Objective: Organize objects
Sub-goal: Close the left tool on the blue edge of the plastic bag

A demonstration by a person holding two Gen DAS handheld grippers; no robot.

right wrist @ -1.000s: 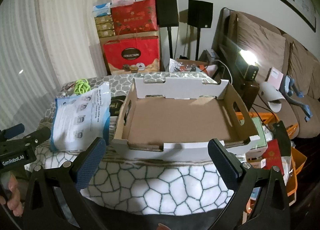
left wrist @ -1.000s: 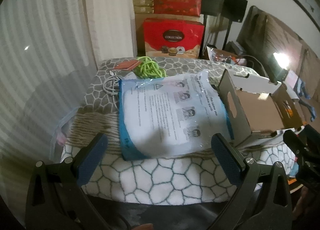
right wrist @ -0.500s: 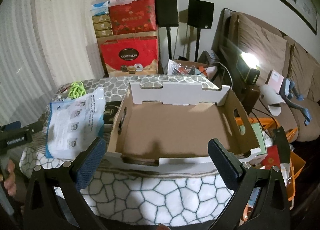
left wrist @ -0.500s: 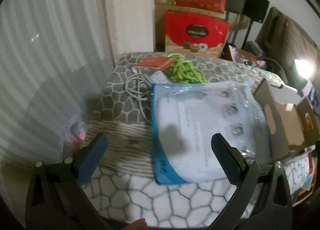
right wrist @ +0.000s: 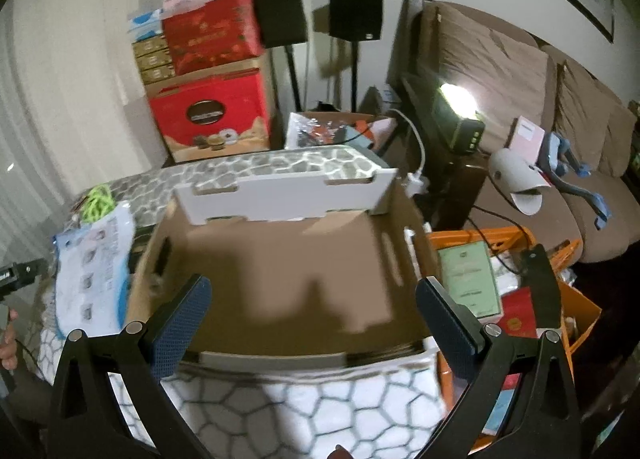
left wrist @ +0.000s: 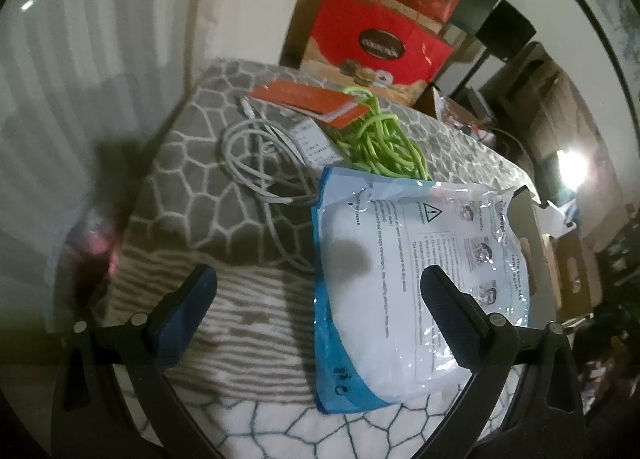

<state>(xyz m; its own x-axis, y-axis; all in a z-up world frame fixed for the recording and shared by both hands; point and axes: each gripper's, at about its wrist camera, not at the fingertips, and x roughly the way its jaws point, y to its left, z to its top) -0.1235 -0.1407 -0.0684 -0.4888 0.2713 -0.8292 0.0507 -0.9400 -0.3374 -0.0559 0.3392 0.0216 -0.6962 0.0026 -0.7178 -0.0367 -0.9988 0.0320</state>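
Patterned grey-and-white cloth covers the surface (left wrist: 192, 195), with red gift boxes (left wrist: 376, 47) stacked against the wall behind it. At the left of the left wrist view a white cable (left wrist: 256, 163) lies coiled, an orange booklet (left wrist: 308, 101) sits past it at the far edge, and a green cord (left wrist: 380, 143) is bunched just right of that. Next comes the plastic mask bag (left wrist: 404, 291), flat on the cloth, its long axis running from the near edge away toward the green cord, blue border at the near and left sides. The left hand-held gripper (left wrist: 320, 323) hangs above the bag's near left part, jaws spread wide and holding nothing. Only the right wrist view shows the whole cardboard tray (right wrist: 288, 275), lying just right of the bag with its white flap at the far side, and the sofa (right wrist: 520, 107) beyond. The right hand-held gripper (right wrist: 312, 323) hovers over the tray's near edge, also wide apart and empty
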